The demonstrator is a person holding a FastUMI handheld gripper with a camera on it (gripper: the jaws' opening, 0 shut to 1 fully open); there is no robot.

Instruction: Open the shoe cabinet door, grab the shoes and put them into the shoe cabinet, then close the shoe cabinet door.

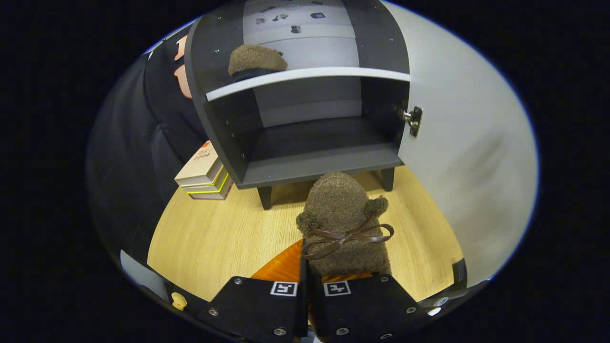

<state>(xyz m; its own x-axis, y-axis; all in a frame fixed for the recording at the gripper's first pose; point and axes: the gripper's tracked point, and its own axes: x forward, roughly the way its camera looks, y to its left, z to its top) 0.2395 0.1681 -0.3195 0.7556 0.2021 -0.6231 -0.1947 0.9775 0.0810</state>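
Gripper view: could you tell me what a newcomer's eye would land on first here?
First, the brown fuzzy shoe with a ribbon bow, pinched at its heel end between the fingers of the gripper and pointing at the cabinet. Next, the cabinet just beyond, its white door swung open, with a second shoe already on the upper shelf. Books are stacked beside the cabinet's base.

Claw (pixel 307 286) clamps slipper (pixel 340 224) (bow-tied).

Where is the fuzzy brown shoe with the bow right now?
In the gripper view, the shoe with the bow sits just ahead of the fingers, which pinch its heel, above the wooden floor in front of the open cabinet.
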